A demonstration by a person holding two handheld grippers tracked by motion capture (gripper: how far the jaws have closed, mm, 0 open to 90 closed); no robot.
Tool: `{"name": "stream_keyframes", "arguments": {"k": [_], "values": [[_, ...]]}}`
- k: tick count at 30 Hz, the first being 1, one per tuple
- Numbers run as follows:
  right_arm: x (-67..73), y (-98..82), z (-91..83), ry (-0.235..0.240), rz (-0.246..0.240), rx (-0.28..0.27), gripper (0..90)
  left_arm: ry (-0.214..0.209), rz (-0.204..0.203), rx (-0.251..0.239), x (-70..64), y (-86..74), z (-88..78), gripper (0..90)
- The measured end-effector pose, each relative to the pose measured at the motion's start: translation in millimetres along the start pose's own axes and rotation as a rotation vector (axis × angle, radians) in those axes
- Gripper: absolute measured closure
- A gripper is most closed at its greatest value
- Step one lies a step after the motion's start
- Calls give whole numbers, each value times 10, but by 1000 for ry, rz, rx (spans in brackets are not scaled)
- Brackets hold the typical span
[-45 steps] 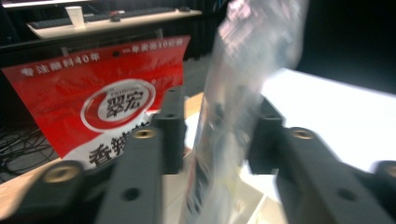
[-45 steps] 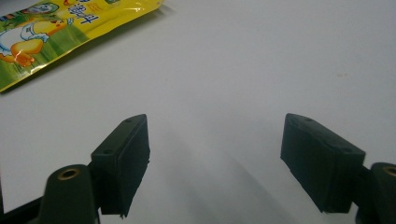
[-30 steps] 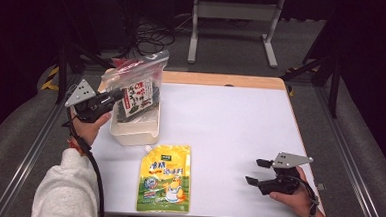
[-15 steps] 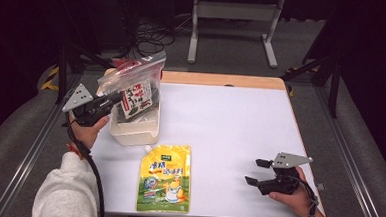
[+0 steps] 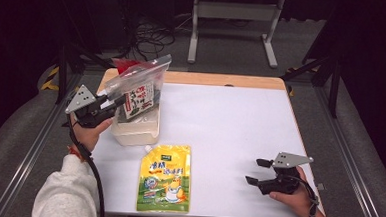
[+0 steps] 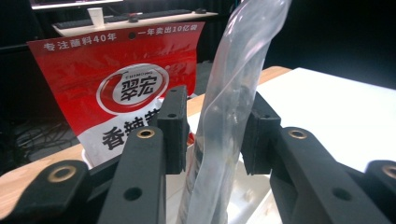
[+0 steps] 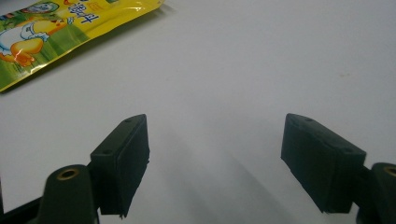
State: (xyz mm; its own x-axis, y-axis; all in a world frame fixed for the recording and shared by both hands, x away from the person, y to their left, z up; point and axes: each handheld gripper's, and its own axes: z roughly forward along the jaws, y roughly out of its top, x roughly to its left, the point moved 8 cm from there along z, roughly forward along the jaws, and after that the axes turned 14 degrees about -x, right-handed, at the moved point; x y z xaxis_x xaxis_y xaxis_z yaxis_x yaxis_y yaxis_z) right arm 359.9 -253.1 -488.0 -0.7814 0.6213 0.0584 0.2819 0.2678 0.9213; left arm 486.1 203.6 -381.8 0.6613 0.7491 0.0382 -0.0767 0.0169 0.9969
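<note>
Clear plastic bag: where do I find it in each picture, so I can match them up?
High view: clear plastic bag at upper left, over the white tub, at the left gripper.
Left gripper view: centre, rising between the fingers, which have just been opening.
Right gripper view: this camera faces bare tabletop and the yellow pouch.
Shared landmark: the white table.
</note>
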Motion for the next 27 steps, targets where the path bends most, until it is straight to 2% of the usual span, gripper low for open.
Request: {"name": "stream_keyframes", "arguments": {"k": [3,5,10,12,14,17,19,22,27], "values": [[-2,0,-2,-1,1,0,230,6,5,-5,-3,21,-31,640],[-1,0,-1,0,0,0,230,21,-4,-15,10,36,-55,585],[0,6,-3,-1,-2,-1,230,17,-9,-31,0,61,-144,576],[0,7,-4,-1,-1,-2,230,27,2,-19,-3,68,-181,555],[0,7,-3,-1,-2,-1,231,25,-3,-28,-15,85,-220,536],[5,6,2,0,-4,1,232,46,7,-29,-14,102,-283,514],[3,6,5,-1,-6,2,234,66,13,-10,-16,85,-336,476],[5,7,7,-3,-6,4,239,73,26,14,-48,56,-386,430],[5,10,13,-11,-11,6,263,71,48,66,-191,-2,-499,352]]}}
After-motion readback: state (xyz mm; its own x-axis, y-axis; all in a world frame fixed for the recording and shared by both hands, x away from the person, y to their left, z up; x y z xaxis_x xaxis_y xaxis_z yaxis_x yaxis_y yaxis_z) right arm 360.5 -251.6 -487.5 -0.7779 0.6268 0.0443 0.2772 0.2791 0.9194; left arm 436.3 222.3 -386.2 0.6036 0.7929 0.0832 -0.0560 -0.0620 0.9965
